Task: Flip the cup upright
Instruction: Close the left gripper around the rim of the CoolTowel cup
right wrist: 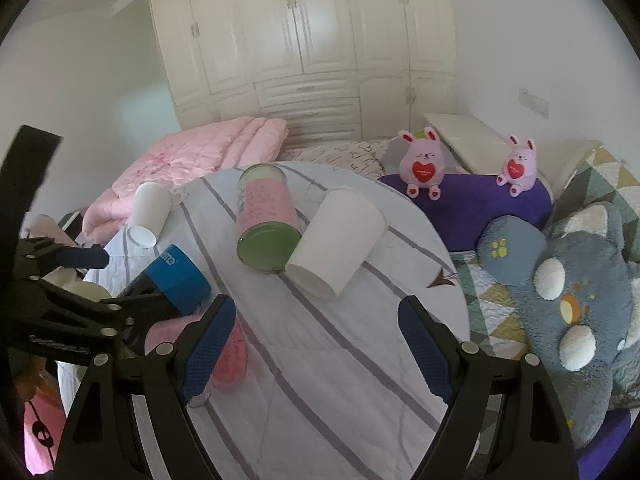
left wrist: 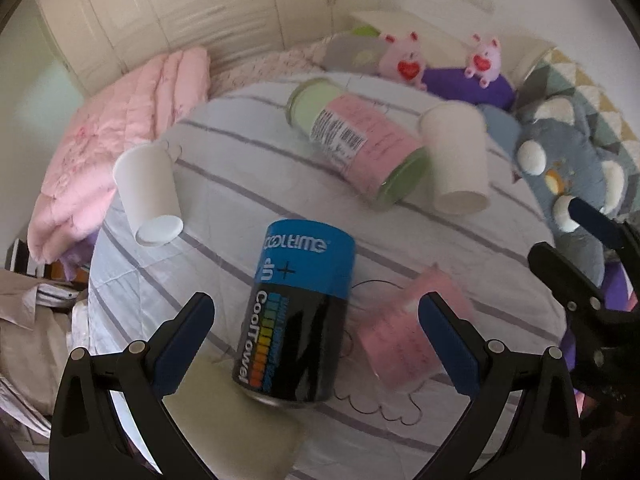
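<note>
On the round surface covered by a white quilt with grey-purple stripes (right wrist: 320, 360), two white paper cups lie on their sides. The larger white paper cup (right wrist: 336, 240) rests just beside, and apparently touching, a toppled green-lidded cylindrical jar with a pink label (right wrist: 264, 220), its open mouth turned toward the right wrist camera. The smaller white paper cup (left wrist: 150, 196) lies near the far left edge of the quilt, next to a folded pink comforter (left wrist: 120, 136), showing its closed bottom to the left wrist camera. The left hand-held gripper (left wrist: 316, 344) is spread wide, its blue pads on either side of a blue-and-black cylindrical canister printed "CoolTowel" (left wrist: 300, 312) without touching it; a pink-labelled container (left wrist: 400, 344) lies blurred just right of the canister. The right hand-held gripper (right wrist: 318, 348) is likewise spread, nothing between its fingers, hovering over bare quilt short of the larger cup. Two pink plush rabbits with red hearts (right wrist: 424, 164) sit on a purple cushion (right wrist: 472, 208) behind, and a grey-blue plush toy (right wrist: 572, 300) lies to the right.
</note>
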Tool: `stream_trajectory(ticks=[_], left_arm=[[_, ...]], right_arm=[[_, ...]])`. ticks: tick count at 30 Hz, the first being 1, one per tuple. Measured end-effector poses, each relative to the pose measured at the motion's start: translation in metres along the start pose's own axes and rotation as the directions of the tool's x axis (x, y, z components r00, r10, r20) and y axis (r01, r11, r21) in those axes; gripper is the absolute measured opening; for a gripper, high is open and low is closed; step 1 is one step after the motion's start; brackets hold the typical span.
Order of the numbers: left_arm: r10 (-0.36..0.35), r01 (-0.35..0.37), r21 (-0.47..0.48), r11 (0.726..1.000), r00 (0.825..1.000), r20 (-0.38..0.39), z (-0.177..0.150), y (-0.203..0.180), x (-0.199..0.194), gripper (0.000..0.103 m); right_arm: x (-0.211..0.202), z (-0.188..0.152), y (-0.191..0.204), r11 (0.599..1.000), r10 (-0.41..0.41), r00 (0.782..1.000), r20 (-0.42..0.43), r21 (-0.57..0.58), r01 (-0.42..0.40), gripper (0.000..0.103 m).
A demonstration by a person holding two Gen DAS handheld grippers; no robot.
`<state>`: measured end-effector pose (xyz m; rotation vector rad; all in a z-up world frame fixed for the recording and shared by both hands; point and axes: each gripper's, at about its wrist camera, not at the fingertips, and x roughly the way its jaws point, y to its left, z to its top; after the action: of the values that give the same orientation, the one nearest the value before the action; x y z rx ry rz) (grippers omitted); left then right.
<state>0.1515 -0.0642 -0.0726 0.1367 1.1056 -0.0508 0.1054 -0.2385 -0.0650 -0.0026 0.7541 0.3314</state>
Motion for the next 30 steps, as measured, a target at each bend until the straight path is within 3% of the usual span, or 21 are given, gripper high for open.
stream_trajectory(ticks=[5, 12, 14, 15, 16, 20, 24, 30], left_arm=[[-0.015, 0.009, -0.056, 0.998, 0.994, -0.112, 0.006, 0.018, 0.028, 0.103], [-0.041, 0.024, -0.090, 0.996, 0.980, -0.193, 0.006, 0.025, 0.054, 0.102], [-0.052, 0.033, -0.099, 0.995, 0.978, -0.203, 0.007, 0.027, 0.058, 0.091], [-0.088, 0.065, -0.119, 0.991, 0.976, -0.198, 0.006, 0.029, 0.058, 0.076], [-0.122, 0.096, -0.141, 0.985, 0.974, -0.192, 0.007, 0.033, 0.058, 0.071], [-0.136, 0.111, -0.187, 0.976, 0.983, -0.126, 0.012, 0.046, 0.048, 0.070], [-0.199, 0.183, -0.217, 0.959, 0.978, -0.058, 0.015, 0.056, 0.027, 0.070], [-0.218, 0.218, -0.220, 0.951, 0.976, 0.024, 0.012, 0.064, -0.007, 0.069]], right_arm=[[0.015, 0.007, 0.004, 1.000, 0.020, 1.000, -0.015, -0.011, -0.021, 0.085], [0.030, 0.014, 0.009, 0.999, 0.032, 0.999, -0.028, -0.018, -0.032, 0.085], [0.032, 0.015, 0.010, 0.999, 0.030, 0.999, -0.033, -0.019, -0.030, 0.085], [0.032, 0.015, 0.010, 0.999, 0.029, 0.999, -0.035, -0.020, -0.029, 0.085], [0.032, 0.015, 0.010, 0.999, 0.027, 0.999, -0.037, -0.021, -0.028, 0.085], [0.032, 0.017, 0.012, 0.999, 0.021, 0.999, -0.038, -0.024, -0.022, 0.085], [0.028, 0.017, 0.015, 0.999, 0.017, 0.999, -0.032, -0.034, -0.018, 0.085], [0.013, 0.018, 0.019, 0.999, 0.004, 1.000, -0.006, -0.043, -0.005, 0.085]])
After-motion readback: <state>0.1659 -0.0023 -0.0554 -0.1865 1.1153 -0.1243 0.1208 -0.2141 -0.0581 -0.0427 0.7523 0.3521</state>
